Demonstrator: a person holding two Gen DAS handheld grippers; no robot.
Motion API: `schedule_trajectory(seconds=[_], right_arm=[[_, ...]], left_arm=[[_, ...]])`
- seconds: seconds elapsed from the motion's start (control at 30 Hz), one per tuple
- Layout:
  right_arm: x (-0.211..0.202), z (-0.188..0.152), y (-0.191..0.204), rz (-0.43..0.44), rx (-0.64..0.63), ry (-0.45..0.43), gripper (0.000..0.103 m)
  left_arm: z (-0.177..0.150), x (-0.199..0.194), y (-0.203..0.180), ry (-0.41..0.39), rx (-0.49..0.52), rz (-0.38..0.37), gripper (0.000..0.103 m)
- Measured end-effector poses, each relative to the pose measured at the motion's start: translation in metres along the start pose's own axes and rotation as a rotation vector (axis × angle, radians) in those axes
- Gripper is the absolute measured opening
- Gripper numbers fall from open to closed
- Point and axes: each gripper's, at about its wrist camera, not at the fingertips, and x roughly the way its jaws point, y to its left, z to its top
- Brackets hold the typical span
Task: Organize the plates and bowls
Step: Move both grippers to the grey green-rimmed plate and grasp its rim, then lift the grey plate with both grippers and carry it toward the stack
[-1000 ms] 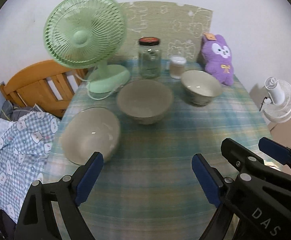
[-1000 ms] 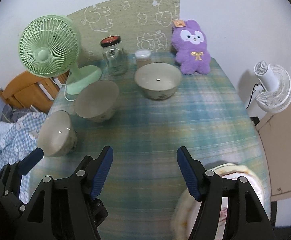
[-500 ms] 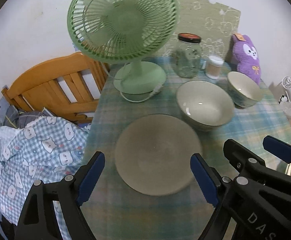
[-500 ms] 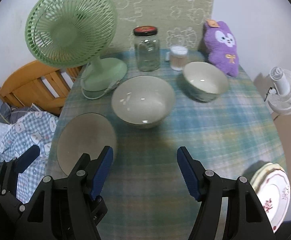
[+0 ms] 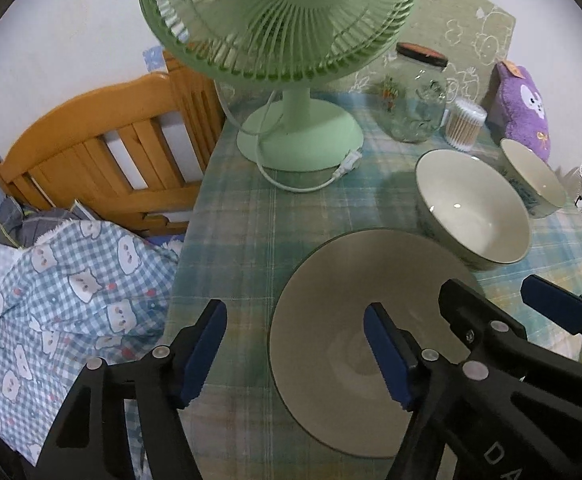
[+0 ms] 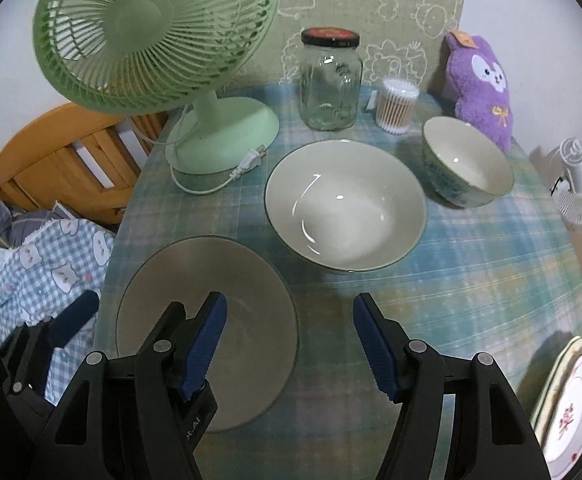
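Two pairs of blue-padded black tongs hang wide apart and empty above the plaid-clothed surface (image 6: 471, 264). Left tongs (image 5: 295, 344) straddle the near-left rim of a flat grey-green round plate (image 5: 343, 344), one pad over the plate, the other over the cloth. Right tongs (image 6: 287, 340) are over the cloth just right of that plate (image 6: 227, 280). Beyond it sits a wide pale-green ceramic bowl (image 6: 347, 204), with a smaller blue-patterned bowl (image 6: 467, 164) to its right. Floral white plates (image 6: 571, 404) lie stacked at the near right edge. A green desk fan (image 6: 155, 36) stands behind.
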Motion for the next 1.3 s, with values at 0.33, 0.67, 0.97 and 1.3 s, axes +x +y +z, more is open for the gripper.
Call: schedule_trajectory(seconds=[0.33,0.67,0.97,1.3], right_arm=[[0.026,-0.003,0.008,0.0,0.01,0.052,0.048],[0.028,-0.005,0.003,0.052,0.028,0.082,0.04],[0.014,-0.016,-0.008,0.066,0.019,0.094,0.04],[-0.016,-0.032,-0.043,0.07,0.008,0.079,0.04]], left_arm=[[-0.004,0.025,0.005,0.062,-0.01,-0.032,0.04],[-0.005,0.021,0.003,0.07,-0.026,-0.081,0.028],[-0.015,0.006,-0.007,0.086,-0.039,-0.067,0.028],[-0.035,-0.025,-0.043,0.069,-0.037,-0.063,0.028]])
